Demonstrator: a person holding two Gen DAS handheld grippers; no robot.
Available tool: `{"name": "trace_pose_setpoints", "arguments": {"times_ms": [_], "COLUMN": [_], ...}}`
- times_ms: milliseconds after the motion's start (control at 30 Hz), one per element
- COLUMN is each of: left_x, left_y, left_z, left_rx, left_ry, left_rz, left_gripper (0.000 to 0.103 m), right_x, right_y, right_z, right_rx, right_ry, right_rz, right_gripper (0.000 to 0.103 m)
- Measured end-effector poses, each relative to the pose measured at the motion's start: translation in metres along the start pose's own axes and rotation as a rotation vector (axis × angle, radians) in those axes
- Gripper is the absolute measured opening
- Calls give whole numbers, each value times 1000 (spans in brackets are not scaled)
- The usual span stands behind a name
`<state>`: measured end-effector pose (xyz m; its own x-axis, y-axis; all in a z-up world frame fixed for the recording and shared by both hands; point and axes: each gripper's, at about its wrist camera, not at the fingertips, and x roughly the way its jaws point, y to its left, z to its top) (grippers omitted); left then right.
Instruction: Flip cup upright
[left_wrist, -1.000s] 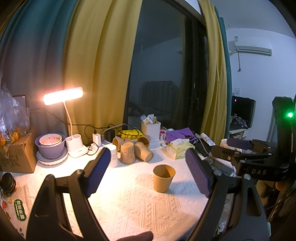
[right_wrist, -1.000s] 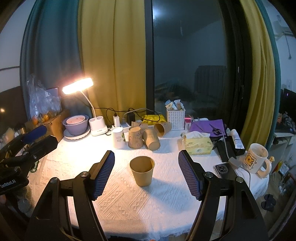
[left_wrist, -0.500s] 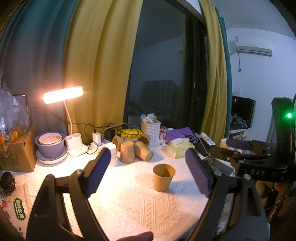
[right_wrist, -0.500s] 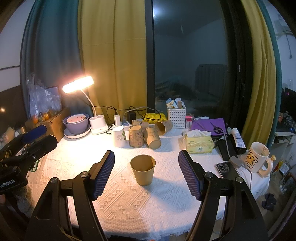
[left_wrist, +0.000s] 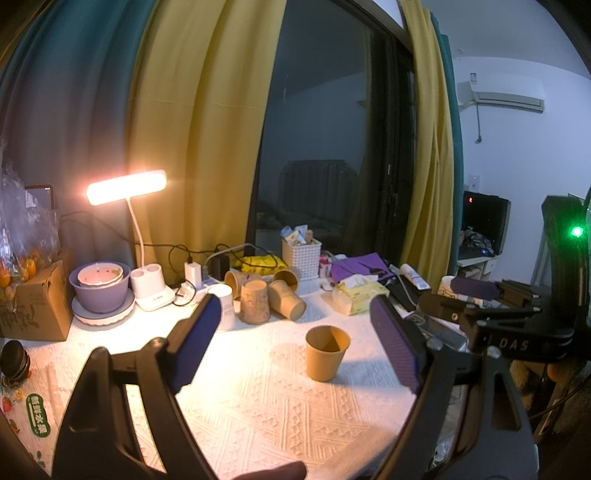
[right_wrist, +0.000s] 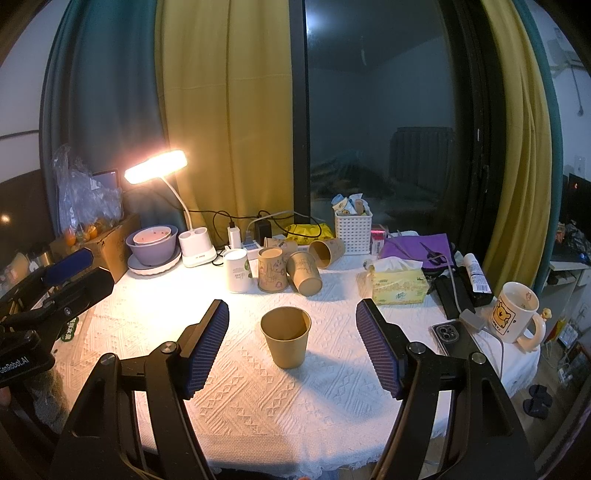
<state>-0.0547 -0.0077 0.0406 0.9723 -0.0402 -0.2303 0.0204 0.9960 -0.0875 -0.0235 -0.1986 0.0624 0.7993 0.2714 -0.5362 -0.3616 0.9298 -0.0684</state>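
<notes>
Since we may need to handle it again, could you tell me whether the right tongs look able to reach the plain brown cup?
Probably yes. The brown cup stands upright and alone on the tablecloth, straight ahead of the open right tongs, with nothing between them.

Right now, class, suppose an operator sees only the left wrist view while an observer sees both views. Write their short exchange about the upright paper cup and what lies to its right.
Operator: The paper cup stands upright ahead of my left gripper. Is the right gripper gripping it?
Observer: No. The right wrist view shows the right gripper open, with both pads clear of the cup.
Operator: What lies on the table behind that gripper, on my right?
Observer: A phone lies flat on the cloth, next to a white bear mug.
</notes>
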Motion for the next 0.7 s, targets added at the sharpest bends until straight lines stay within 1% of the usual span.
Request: {"name": "trace_pose_setpoints", "arguments": {"times_ms": [700], "left_x": [-1], "left_y": [-1], "left_z": [-2], "left_rx": [-5], "left_ry": [1], "left_rz": [-1], "left_gripper": [84], "right_x": [1], "right_y": [1], "right_z": [1], "right_rx": [0], "right_ry": [1], "right_rz": [0], "right_gripper": [74]}}
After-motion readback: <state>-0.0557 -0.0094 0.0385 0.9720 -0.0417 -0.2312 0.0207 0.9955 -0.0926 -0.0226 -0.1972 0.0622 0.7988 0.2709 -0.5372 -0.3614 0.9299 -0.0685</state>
